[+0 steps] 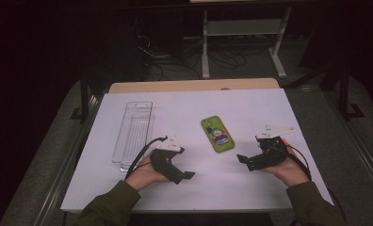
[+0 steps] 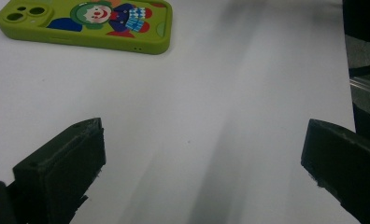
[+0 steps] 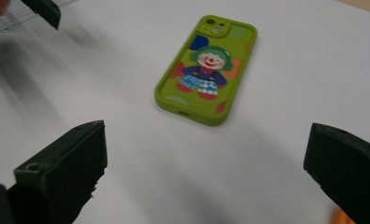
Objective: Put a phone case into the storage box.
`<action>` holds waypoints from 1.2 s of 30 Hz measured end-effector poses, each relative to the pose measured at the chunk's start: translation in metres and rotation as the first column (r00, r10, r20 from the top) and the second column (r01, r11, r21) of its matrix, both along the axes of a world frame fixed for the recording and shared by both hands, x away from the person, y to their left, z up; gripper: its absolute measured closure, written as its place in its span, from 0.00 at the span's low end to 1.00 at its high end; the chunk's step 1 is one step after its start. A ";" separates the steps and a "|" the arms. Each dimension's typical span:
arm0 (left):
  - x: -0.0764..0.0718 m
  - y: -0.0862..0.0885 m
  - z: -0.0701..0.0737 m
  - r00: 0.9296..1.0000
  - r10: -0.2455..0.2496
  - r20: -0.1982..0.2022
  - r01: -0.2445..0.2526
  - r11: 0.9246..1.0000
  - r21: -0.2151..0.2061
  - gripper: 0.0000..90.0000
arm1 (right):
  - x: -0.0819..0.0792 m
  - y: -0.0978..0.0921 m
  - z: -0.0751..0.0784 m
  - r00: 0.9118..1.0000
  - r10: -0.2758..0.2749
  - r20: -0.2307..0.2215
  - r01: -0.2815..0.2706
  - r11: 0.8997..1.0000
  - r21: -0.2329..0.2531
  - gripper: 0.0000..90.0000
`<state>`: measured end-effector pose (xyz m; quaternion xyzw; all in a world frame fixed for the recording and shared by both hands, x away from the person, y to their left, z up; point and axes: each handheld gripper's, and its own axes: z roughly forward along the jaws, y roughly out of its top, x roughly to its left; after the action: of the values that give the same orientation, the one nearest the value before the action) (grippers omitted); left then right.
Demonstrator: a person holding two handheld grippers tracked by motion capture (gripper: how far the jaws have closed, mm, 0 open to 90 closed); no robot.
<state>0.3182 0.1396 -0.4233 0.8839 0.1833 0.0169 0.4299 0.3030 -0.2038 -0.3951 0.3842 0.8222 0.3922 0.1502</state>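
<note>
From the high view, I hold my left gripper (image 1: pixel 187 175) and my right gripper (image 1: pixel 243 160) low over the white table (image 1: pixel 250 188), one on each side and a little nearer to me than the green phone case (image 1: pixel 217 133), which lies flat with its cartoon clown up. Neither touches it. Well off to the left sits a clear plastic tray (image 1: pixel 133 134); as far as I can tell there is nothing in it. I judge this to be the approach, before any grasp.

In the left gripper view, my jaws stand wide apart with bare tabletop between them. The phone case (image 2: pixel 87 23) lies off to the upper left, well apart from them, its camera cut-outs at the far left end.

In the right gripper view, my jaws are likewise spread wide, and the phone case (image 3: pixel 206 70) lies ahead between their lines, bottom edge toward me, still apart from both. The other gripper's jaw tip (image 3: pixel 45 11) and a corner of the tray (image 3: pixel 15 16) show at top left. Next, I think, the right gripper should slide forward low and close on the case's long edges, which are thin and flat to the table.
</note>
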 end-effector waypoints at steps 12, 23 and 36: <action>-0.002 0.000 0.001 1.000 -0.004 0.008 0.004 1.000 0.000 0.00 | 0.001 -0.042 0.000 0.987 -0.160 -0.023 0.158 0.984 -0.086 0.00; -0.003 0.000 0.001 1.000 0.005 -0.001 -0.005 1.000 -0.006 0.00 | 0.004 -0.068 -0.017 0.954 -0.292 -0.065 0.275 0.942 -0.192 0.00; -0.003 0.000 0.000 1.000 0.006 -0.005 -0.006 1.000 -0.007 0.00 | -0.003 -0.082 -0.035 0.921 -0.365 -0.140 0.320 0.909 -0.268 0.01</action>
<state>0.3149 0.1399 -0.4229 0.8820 0.1871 0.0153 0.4323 0.3004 -0.2860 -0.4306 0.5369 0.7934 0.2198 0.1844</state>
